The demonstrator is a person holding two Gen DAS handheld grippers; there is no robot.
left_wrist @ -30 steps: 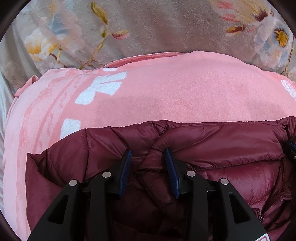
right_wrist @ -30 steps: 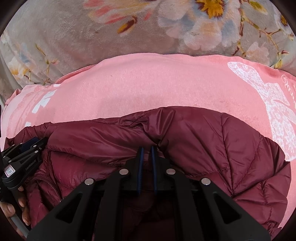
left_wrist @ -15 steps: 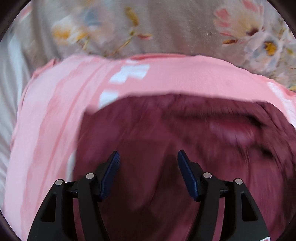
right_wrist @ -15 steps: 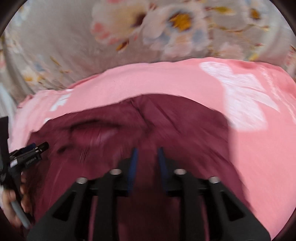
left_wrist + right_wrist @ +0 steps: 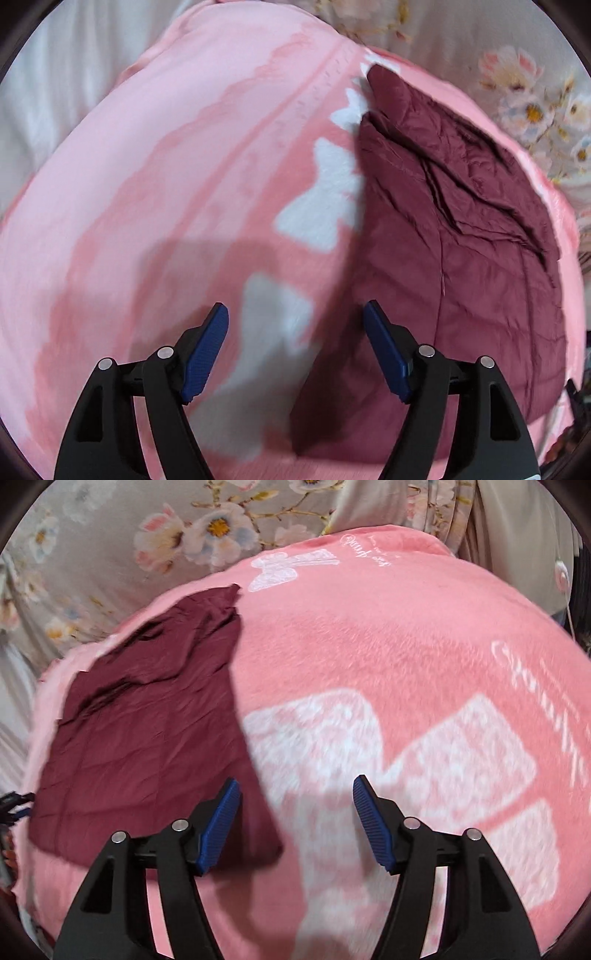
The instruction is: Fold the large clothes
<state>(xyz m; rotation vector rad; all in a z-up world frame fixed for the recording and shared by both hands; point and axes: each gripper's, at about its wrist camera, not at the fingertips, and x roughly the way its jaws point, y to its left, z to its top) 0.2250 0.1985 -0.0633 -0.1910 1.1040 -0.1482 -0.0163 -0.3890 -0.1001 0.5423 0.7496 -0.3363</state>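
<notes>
A dark red quilted jacket [image 5: 461, 258] lies folded flat on a pink blanket [image 5: 166, 184]. In the left wrist view it is to the right of my left gripper [image 5: 295, 347], which is open and empty above the blanket at the jacket's left edge. In the right wrist view the jacket [image 5: 147, 738] is to the left, and my right gripper [image 5: 295, 819] is open and empty above the jacket's right edge and the blanket [image 5: 406, 646].
The pink blanket has white butterfly prints [image 5: 388, 757] and script. Grey floral bedding [image 5: 147, 535] lies beyond it. White sheet folds [image 5: 74, 74] show at the far left. The other gripper's tip [image 5: 14, 805] shows at the left edge of the right wrist view.
Both grippers let go of the jacket, opened wide and pulled back and apart, left to the left and right to the right. The jacket now lies flat.
</notes>
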